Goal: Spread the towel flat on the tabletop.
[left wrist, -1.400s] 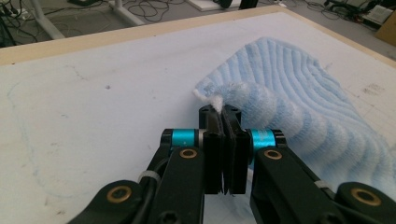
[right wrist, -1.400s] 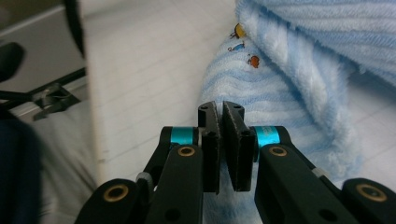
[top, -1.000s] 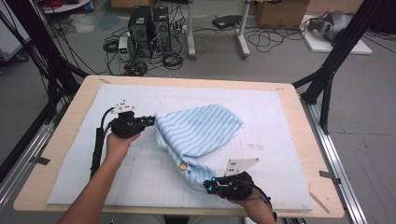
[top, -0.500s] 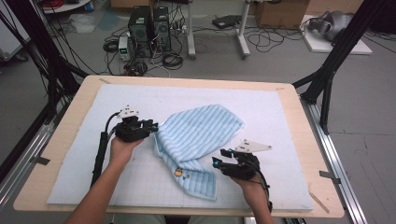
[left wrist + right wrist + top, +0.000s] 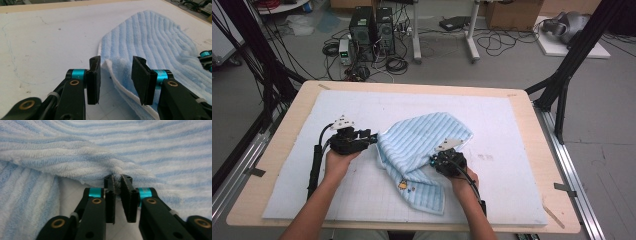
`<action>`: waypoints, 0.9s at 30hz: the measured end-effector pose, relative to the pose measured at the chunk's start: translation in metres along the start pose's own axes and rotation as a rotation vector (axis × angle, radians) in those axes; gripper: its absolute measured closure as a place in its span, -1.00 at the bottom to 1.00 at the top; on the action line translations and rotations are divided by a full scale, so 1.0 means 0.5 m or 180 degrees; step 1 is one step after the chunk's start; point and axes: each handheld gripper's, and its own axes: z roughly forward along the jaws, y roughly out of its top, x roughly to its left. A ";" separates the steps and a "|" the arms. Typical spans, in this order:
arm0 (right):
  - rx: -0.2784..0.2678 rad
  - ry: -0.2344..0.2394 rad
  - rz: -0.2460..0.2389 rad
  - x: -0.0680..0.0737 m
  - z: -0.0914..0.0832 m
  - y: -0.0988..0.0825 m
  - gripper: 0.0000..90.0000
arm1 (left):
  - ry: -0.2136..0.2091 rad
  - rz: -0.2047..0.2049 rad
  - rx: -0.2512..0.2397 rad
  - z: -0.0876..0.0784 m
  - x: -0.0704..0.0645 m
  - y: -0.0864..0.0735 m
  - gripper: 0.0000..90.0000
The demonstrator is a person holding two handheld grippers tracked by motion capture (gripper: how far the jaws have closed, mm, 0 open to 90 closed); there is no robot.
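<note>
Now my right tongs have just been closing and pinch a fold of the blue striped towel, crumpled mid-table. My left tongs have just been opening, jaws apart around its white edge, not pressing it.

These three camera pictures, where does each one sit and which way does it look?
High view: above the table's near side, looking forward and down; both forearms, left gripper, right gripper.
Left gripper view: rides that gripper, jaws open around the towel's edge.
Right gripper view: rides that gripper, pinching a fold.
Shared: the blue striped towel.
</note>
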 end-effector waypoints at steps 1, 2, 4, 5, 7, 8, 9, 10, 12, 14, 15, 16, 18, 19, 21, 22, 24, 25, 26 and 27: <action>-0.0031 -0.0007 0.0005 -0.005 -0.003 0.002 0.87 | -0.0005 0.0010 0.0000 0.000 -0.001 0.000 0.32; -0.0062 -0.0024 0.0022 -0.009 -0.005 0.005 0.88 | -0.0012 0.0015 0.0003 0.000 -0.003 0.000 0.31; -0.0120 -0.0061 0.0066 -0.022 -0.011 0.014 0.87 | -0.0024 0.0013 -0.0009 -0.001 -0.005 0.000 0.31; -0.0148 -0.0143 0.0097 -0.037 -0.017 0.025 0.87 | -0.0025 0.0010 -0.0012 -0.002 -0.006 0.000 0.30; -0.0143 -0.0197 0.0101 -0.045 -0.018 0.032 0.87 | -0.0040 0.0006 -0.0031 -0.003 -0.008 0.001 0.30; -0.0154 -0.0324 0.0140 -0.066 -0.020 0.047 0.87 | -0.0037 0.0008 -0.0032 -0.003 -0.010 0.001 0.29; -0.0154 -0.0324 0.0140 -0.066 -0.020 0.047 0.87 | -0.0038 0.0013 -0.0029 -0.003 -0.010 0.001 0.29; -0.0137 -0.0414 0.0177 -0.083 -0.019 0.060 0.87 | -0.0049 0.0020 -0.0017 -0.002 -0.011 0.001 0.28; -0.0141 -0.0473 0.0195 -0.091 -0.018 0.066 0.87 | -0.0045 0.0011 -0.0008 -0.001 -0.013 -0.001 0.26; -0.0146 -0.0597 0.0245 -0.114 -0.013 0.083 0.87 | -0.0060 -0.0018 -0.0032 -0.001 -0.015 -0.006 0.26; -0.0146 -0.0597 0.0245 -0.114 -0.013 0.083 0.87 | -0.0060 -0.0018 -0.0032 -0.001 -0.015 -0.006 0.26; -0.0141 -0.0628 0.0263 -0.121 -0.011 0.087 0.87 | -0.0061 -0.0017 -0.0018 -0.001 -0.015 -0.009 0.26; -0.0103 -0.0700 0.0314 -0.137 -0.004 0.093 0.87 | -0.0070 -0.0012 0.0005 -0.001 -0.016 -0.013 0.25; -0.0084 -0.0724 0.0335 -0.143 -0.001 0.094 0.87 | -0.0071 -0.0017 0.0006 -0.001 -0.016 -0.015 0.25; -0.0063 -0.0810 0.0386 -0.154 0.005 0.095 0.87 | -0.0086 -0.0024 0.0001 -0.003 -0.016 -0.017 0.25; -0.0028 -0.0933 0.0419 -0.165 0.013 0.095 0.87 | -0.0102 -0.0036 0.0013 -0.003 -0.017 -0.019 0.23; -0.0016 -0.0977 0.0425 -0.168 0.015 0.094 0.87 | -0.0105 -0.0042 0.0011 -0.002 -0.019 -0.019 0.22; 0.0044 -0.1140 0.0431 -0.175 0.022 0.091 0.86 | -0.0119 -0.0045 0.0013 -0.002 -0.021 -0.019 0.19; 0.0044 -0.1140 0.0431 -0.175 0.022 0.091 0.86 | -0.0135 -0.0044 0.0019 -0.001 -0.023 -0.020 0.19; 0.0080 -0.1221 0.0469 -0.178 0.024 0.088 0.85 | -0.0166 -0.0051 0.0033 0.001 -0.026 -0.020 0.17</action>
